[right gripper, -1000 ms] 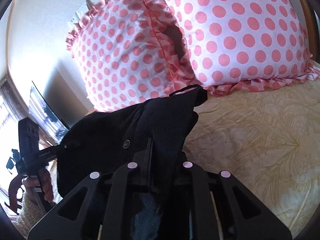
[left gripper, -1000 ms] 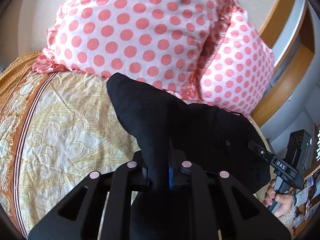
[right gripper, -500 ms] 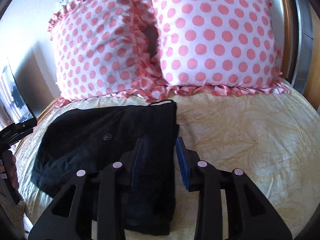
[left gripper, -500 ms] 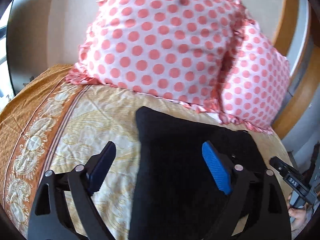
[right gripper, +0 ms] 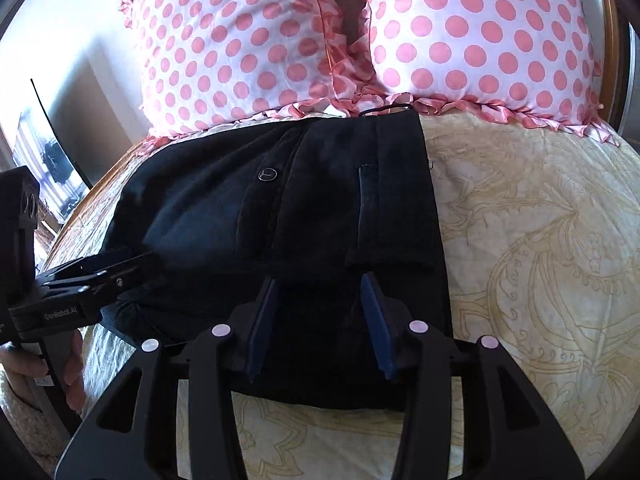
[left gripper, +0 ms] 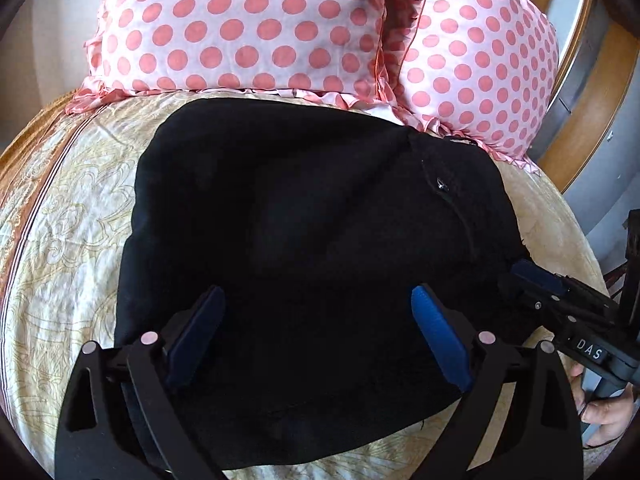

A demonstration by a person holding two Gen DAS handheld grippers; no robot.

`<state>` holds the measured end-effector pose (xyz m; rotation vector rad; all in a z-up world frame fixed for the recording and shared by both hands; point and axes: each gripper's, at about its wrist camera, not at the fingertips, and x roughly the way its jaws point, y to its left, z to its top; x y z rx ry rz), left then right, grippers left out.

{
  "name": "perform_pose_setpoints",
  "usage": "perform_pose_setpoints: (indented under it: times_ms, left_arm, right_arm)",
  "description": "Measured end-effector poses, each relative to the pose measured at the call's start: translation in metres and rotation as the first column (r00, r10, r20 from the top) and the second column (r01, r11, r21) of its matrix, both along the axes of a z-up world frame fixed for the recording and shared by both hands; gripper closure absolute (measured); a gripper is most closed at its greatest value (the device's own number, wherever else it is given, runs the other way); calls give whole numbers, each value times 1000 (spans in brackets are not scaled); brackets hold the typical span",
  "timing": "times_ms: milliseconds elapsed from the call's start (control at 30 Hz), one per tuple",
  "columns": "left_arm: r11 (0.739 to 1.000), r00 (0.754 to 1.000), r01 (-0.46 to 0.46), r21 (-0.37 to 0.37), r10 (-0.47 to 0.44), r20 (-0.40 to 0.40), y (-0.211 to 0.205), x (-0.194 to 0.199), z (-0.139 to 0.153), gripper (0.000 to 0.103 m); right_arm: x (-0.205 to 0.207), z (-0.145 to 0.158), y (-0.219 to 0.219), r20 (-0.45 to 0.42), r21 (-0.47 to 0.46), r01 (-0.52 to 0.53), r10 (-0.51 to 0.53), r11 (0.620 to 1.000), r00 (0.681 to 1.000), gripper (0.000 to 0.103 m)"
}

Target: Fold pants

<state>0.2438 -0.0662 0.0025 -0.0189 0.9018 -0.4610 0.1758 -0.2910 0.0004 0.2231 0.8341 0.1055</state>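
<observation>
The black pants (left gripper: 304,240) lie folded in a flat pile on the cream patterned bedspread (left gripper: 68,240), just in front of the pillows. They also show in the right wrist view (right gripper: 320,208), with a button and a belt loop on top. My left gripper (left gripper: 316,304) is open and empty, hovering over the near half of the pile. My right gripper (right gripper: 320,284) is open and empty above the pile's near edge. The right gripper (left gripper: 532,276) also shows at the pile's right side in the left wrist view, and the left gripper (right gripper: 120,264) at its left side in the right wrist view.
Two white pillows with pink dots (left gripper: 256,28) (right gripper: 460,40) stand against the wall behind the pants. A wooden headboard (left gripper: 596,92) curves at the right. The bedspread (right gripper: 540,240) stretches to the right of the pants. A dark screen (right gripper: 52,148) stands far left.
Both grippers held the pants up and shut on the cloth a second ago. They have let go, opened, and the pants now lie flat on the bed.
</observation>
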Motion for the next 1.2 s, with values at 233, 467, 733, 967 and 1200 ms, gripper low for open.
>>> perform_pose_setpoints:
  times_ms: [233, 467, 733, 967, 1200]
  left_arm:
    - [988, 986, -40, 150, 15, 164, -4, -50, 13, 2]
    - [976, 976, -127, 178, 91, 198, 24, -100, 17, 2]
    - [970, 977, -159, 182, 128, 173, 44, -136, 2, 2]
    - [962, 974, -191, 197, 162, 158, 52, -140, -14, 2]
    - [965, 966, -209, 162, 177, 188, 57, -148, -17, 2]
  right_arm:
    - [-47, 12, 8, 212, -11, 42, -39, 999, 976, 32]
    - [-96, -7, 23, 223, -38, 92, -81, 995, 971, 21]
    - [-118, -20, 40, 186, -92, 115, -96, 989, 978, 16]
    - [-114, -32, 50, 150, -114, 113, -96, 987, 984, 15]
    - [-114, -39, 66, 164, -209, 120, -86, 970, 983, 5]
